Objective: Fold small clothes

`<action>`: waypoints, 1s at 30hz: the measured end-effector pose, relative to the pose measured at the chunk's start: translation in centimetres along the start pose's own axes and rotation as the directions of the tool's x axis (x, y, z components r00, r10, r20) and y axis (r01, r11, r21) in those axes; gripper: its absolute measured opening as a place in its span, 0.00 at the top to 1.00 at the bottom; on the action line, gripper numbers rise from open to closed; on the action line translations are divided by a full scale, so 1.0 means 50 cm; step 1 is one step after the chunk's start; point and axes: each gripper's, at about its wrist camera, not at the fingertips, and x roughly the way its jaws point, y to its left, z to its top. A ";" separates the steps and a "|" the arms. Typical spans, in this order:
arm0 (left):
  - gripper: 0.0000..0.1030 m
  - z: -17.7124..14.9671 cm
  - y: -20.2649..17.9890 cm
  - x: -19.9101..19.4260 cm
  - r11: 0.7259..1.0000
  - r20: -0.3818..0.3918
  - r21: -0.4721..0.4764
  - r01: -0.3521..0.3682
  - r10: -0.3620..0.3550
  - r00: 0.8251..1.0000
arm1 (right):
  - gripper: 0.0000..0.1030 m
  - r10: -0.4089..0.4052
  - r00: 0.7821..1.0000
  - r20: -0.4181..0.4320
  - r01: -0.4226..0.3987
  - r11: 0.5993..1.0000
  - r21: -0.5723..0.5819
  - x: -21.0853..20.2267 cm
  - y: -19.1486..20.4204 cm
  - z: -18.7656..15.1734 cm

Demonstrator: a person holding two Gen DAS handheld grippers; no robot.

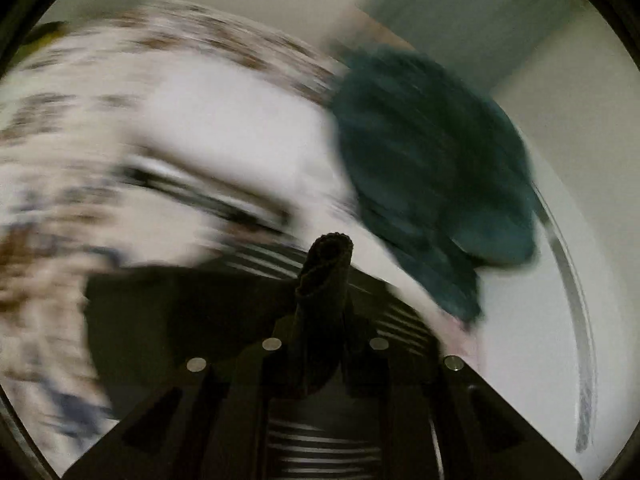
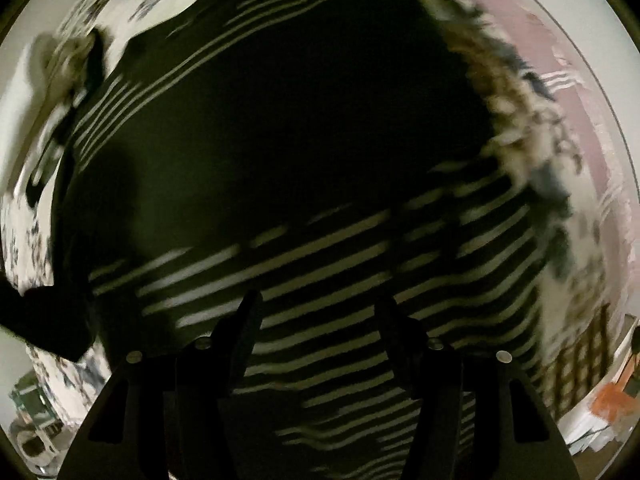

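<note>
Left pinch on dark striped garment, right free.
Left hand-held gripper (image 1: 320,300) clamps a fold of the black striped garment (image 2: 280,140); right hand-held gripper (image 2: 320,320) hovers spread above it, over patterned bedding (image 1: 60,160) beside teal cloth (image 1: 432,160).

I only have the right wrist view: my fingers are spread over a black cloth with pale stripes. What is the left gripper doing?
Observer: The left gripper is shut on a bunched edge of the black striped cloth, which sticks up between its fingers.
Operator: Anything else near it?
Observer: A dark teal garment lies just beyond and to the right of the pinched fold, on the white surface.
Operator: And on the other side?
Observer: A pale cloth with a brown and blue print fills the left; it is blurred, so the pattern is unclear.
</note>
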 end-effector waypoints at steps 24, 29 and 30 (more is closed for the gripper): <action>0.21 -0.067 0.192 0.158 0.886 -0.182 0.067 -0.459 0.464 0.867 | 0.36 0.228 0.969 0.097 -0.220 0.972 -0.085 -0.109 -0.230 0.386; 0.21 -0.069 0.228 0.232 0.851 -0.199 0.141 -0.506 0.525 0.828 | 0.36 0.150 0.988 0.028 -0.133 0.938 -0.321 -0.046 -0.136 0.427; 0.21 -0.070 0.223 0.247 0.846 -0.196 0.163 -0.508 0.532 0.824 | 0.36 0.123 0.992 -0.018 -0.120 0.901 -0.417 -0.035 -0.094 0.419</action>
